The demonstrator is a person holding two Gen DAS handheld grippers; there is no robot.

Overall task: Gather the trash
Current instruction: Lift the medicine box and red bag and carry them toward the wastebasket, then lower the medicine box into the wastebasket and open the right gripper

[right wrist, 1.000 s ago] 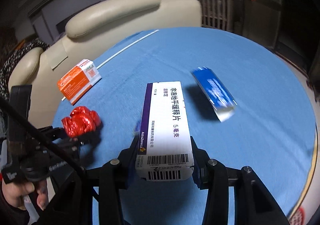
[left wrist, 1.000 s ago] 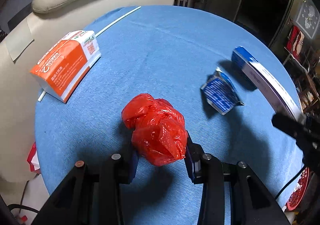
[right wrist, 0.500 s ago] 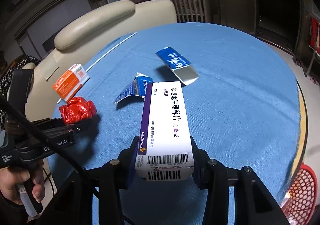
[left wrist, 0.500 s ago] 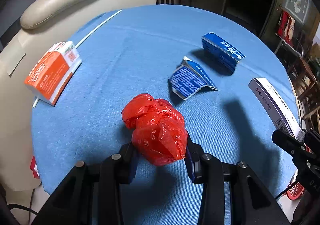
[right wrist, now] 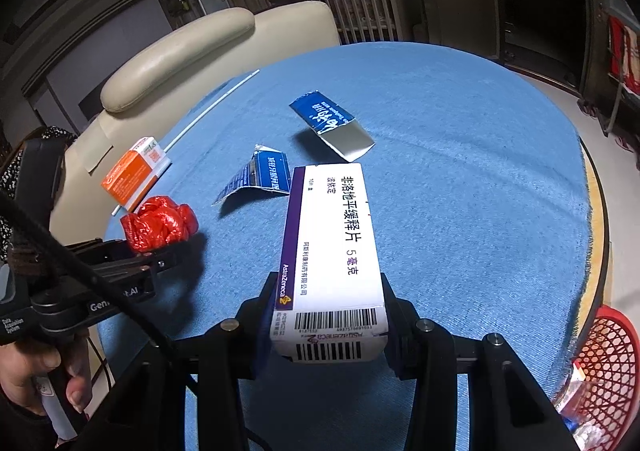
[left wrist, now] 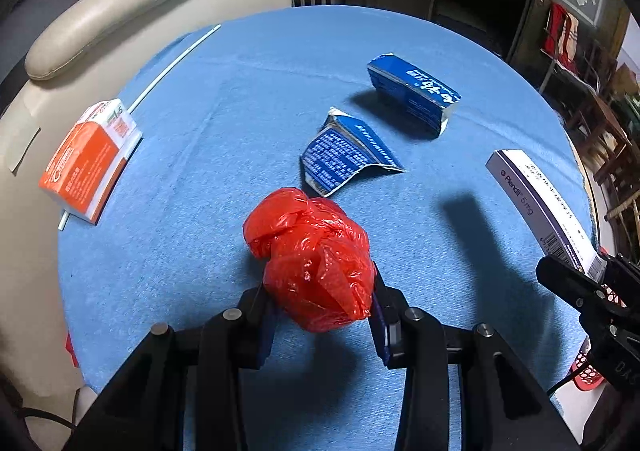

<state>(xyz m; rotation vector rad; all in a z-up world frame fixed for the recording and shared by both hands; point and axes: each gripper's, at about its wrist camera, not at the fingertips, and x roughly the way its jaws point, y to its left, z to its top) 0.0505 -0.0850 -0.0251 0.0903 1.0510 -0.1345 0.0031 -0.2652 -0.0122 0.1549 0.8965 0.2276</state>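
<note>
My left gripper (left wrist: 320, 307) is shut on a crumpled red plastic bag (left wrist: 310, 257) and holds it above the blue tablecloth (left wrist: 260, 71). My right gripper (right wrist: 328, 311) is shut on a white and purple medicine box (right wrist: 330, 247), also held above the cloth. The box also shows in the left wrist view (left wrist: 540, 203), and the red bag in the right wrist view (right wrist: 158, 223). On the cloth lie a torn blue carton piece (left wrist: 346, 153), a blue carton (left wrist: 412, 95) and an orange and white box (left wrist: 90, 161).
A red mesh basket (right wrist: 604, 363) stands on the floor past the table's right front edge. A cream chair (left wrist: 120, 23) stands close behind the table at left. A thin white stick (left wrist: 172, 67) lies near the far left edge.
Both grippers have pulled back and lifted with their loads. The table items look farther off, and the red basket has come into the right wrist view.
</note>
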